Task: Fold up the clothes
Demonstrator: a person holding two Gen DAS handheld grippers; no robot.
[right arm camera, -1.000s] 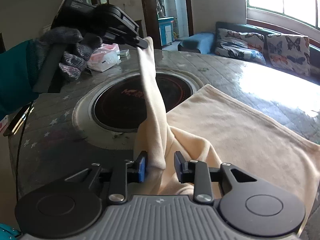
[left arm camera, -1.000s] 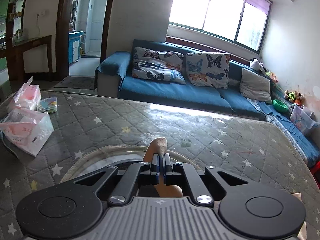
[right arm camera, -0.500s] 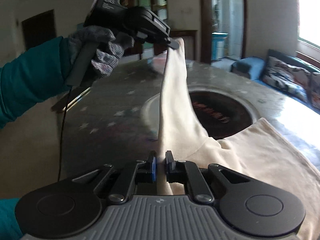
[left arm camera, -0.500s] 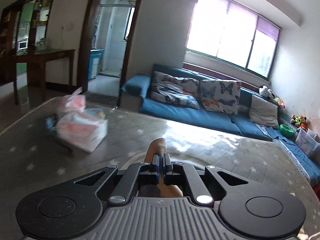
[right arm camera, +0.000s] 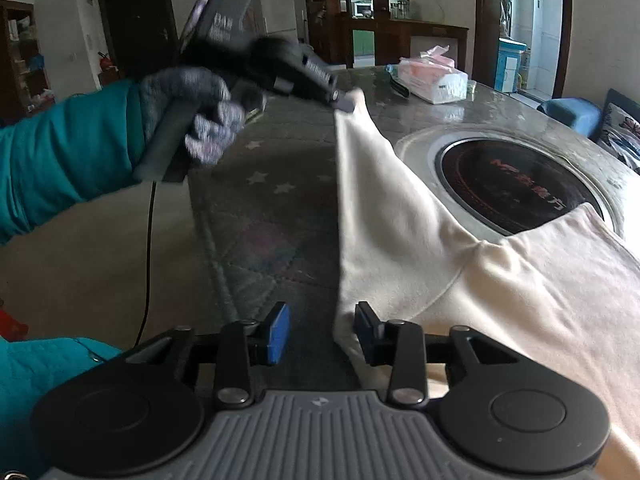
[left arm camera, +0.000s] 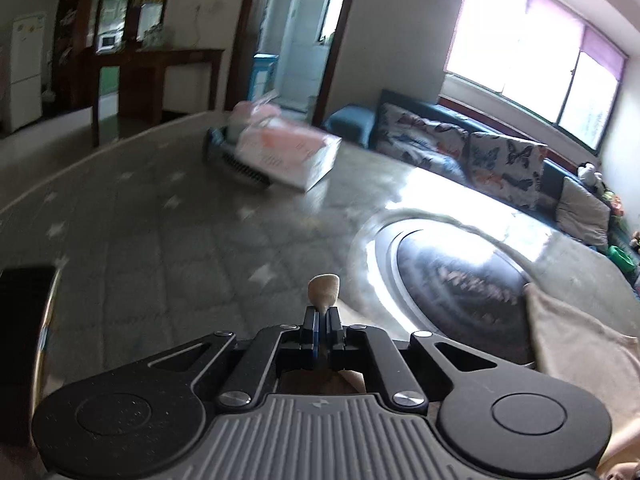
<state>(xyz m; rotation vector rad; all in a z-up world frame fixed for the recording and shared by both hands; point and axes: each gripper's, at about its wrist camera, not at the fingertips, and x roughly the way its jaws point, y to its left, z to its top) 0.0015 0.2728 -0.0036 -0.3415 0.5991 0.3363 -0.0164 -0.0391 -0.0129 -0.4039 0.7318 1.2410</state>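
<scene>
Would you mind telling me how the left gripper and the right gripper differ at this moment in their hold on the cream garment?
The left gripper is shut on a small nub of the cream garment, while the right gripper has its jaws opening, the cloth's edge lying against one pad only. The left gripper holds its sleeve end raised off the table; the right gripper sits low by the table's near edge. Both are black, with blue pads, and hand-held.
</scene>
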